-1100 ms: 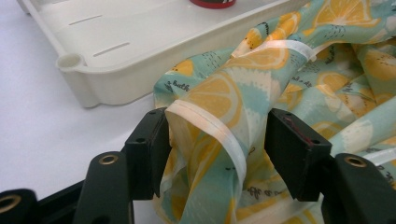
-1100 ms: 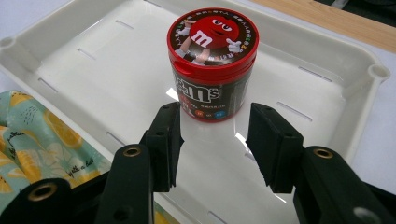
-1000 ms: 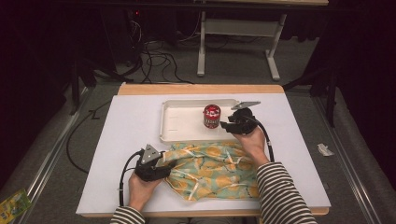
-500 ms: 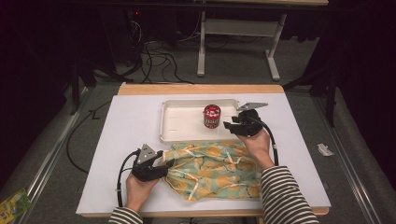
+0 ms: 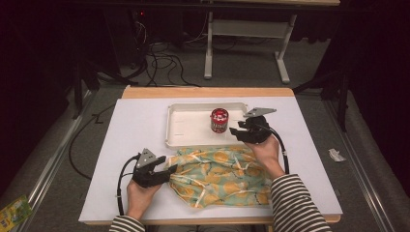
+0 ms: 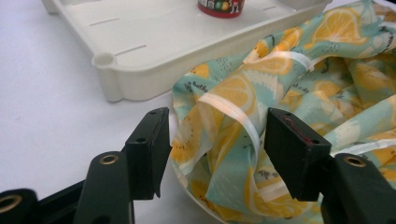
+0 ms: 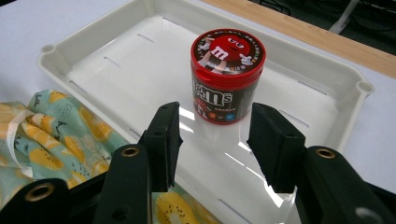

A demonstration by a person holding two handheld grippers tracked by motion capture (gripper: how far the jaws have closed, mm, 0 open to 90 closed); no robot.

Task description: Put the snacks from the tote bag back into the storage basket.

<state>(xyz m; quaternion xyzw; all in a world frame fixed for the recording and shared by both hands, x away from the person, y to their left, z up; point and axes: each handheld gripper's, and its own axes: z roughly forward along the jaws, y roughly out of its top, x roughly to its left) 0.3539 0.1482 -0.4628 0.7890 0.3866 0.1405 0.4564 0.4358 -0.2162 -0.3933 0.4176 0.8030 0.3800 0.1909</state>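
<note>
White table point(image 5: 125, 145), grey floor point(image 5: 58, 145), dark room

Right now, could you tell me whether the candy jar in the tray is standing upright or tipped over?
Upright. The candy jar stands on its base in the white tray, red lid on top and level, label reading the right way up.

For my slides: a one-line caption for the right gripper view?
Open right gripper faces a red-lidded candy jar standing in a white tray.
</note>
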